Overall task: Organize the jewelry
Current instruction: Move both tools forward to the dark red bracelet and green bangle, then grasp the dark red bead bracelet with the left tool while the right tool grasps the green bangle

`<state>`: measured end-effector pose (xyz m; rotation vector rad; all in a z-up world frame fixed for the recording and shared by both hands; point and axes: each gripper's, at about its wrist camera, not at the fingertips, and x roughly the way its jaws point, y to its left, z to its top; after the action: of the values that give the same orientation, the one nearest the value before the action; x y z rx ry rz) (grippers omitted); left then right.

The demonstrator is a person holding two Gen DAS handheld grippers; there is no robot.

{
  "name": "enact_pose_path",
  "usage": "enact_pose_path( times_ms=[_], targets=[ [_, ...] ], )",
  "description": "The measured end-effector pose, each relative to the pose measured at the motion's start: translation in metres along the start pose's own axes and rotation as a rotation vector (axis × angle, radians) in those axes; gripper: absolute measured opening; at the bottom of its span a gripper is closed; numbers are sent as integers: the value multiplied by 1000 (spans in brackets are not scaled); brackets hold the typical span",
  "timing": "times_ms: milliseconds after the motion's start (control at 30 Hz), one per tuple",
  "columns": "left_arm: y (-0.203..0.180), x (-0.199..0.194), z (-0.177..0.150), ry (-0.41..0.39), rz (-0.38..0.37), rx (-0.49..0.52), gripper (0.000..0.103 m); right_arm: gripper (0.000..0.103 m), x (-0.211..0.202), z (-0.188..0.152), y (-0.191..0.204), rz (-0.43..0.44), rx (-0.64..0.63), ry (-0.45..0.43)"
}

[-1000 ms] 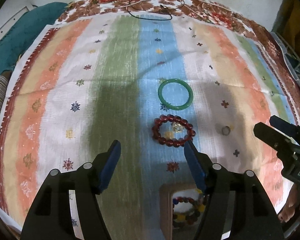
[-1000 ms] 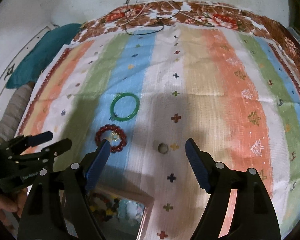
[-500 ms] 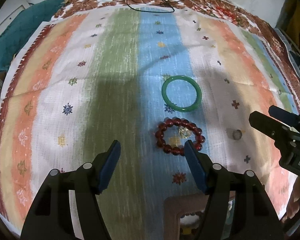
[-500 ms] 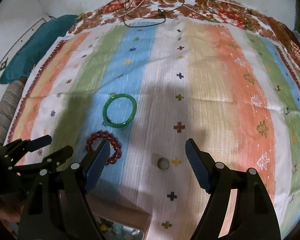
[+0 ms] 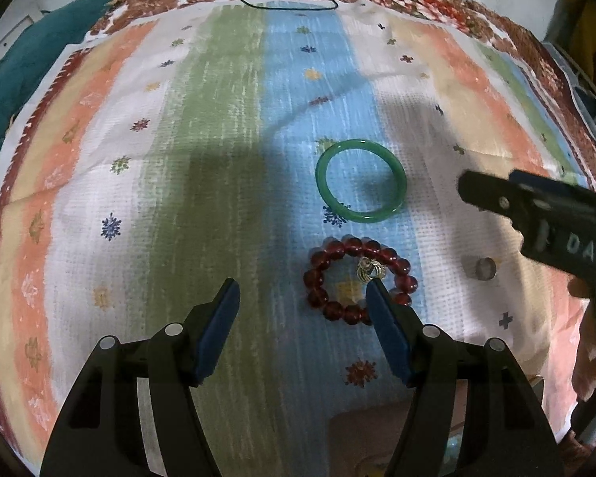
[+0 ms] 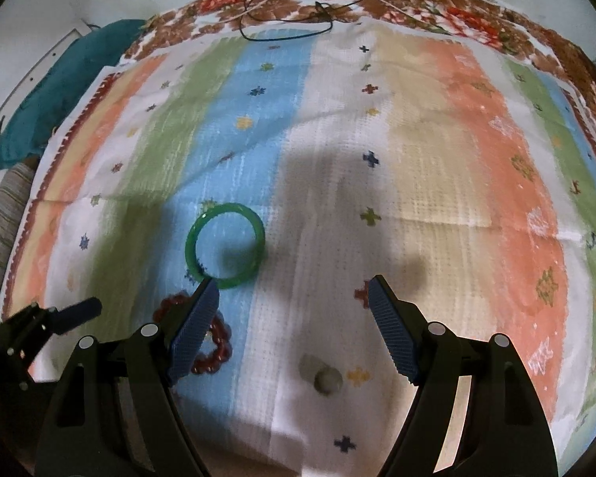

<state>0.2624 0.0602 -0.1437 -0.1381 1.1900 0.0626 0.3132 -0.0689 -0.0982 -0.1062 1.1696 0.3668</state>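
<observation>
At the far left edge a dark green cloth (image 5: 8, 59) lies beside the striped cloth (image 5: 226, 127) that covers the surface. The left gripper (image 5: 302, 288) hangs above the green stripe and the blue stripe, pointing steeply down. Its fingers (image 5: 214, 330) stand wide apart and hold nothing; only cloth shows between them.

Just at the tip of its right finger lies the red bead bracelet (image 5: 359, 280), flat on the blue stripe, with a small gold charm (image 5: 369, 270) on it. The finger tip covers part of the ring of beads; I cannot tell if it touches them. Just beyond the bracelet, close but apart, the green bangle (image 5: 361, 181) lies flat on the same stripe.

More to the right, on the white stripe, a small grey round thing (image 6: 326, 379) lies alone; it is too blurred to name. The right gripper (image 6: 292, 288) is above it, fingers (image 6: 393, 338) wide apart and empty, and the small thing shows between them. At the top edge thin cords (image 6: 290, 20) lie on the flowered border.
</observation>
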Motion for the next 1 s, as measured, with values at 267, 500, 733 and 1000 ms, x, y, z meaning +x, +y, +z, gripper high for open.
enact_pose_path(
  times_ms=[267, 500, 733, 1000],
  targets=[
    [3, 18, 3, 38, -8, 9, 66, 77, 33, 11, 10, -25, -42, 49],
    [3, 28, 5, 50, -13, 21, 64, 77, 55, 16, 11, -20, -78, 81],
    [-2, 38, 5, 53, 1, 50, 63, 77, 64, 22, 8, -17, -88, 84],
    [-4, 44, 4, 47, 53, 62, 50, 77, 75, 26, 16, -63, -135, 90]
  ],
)
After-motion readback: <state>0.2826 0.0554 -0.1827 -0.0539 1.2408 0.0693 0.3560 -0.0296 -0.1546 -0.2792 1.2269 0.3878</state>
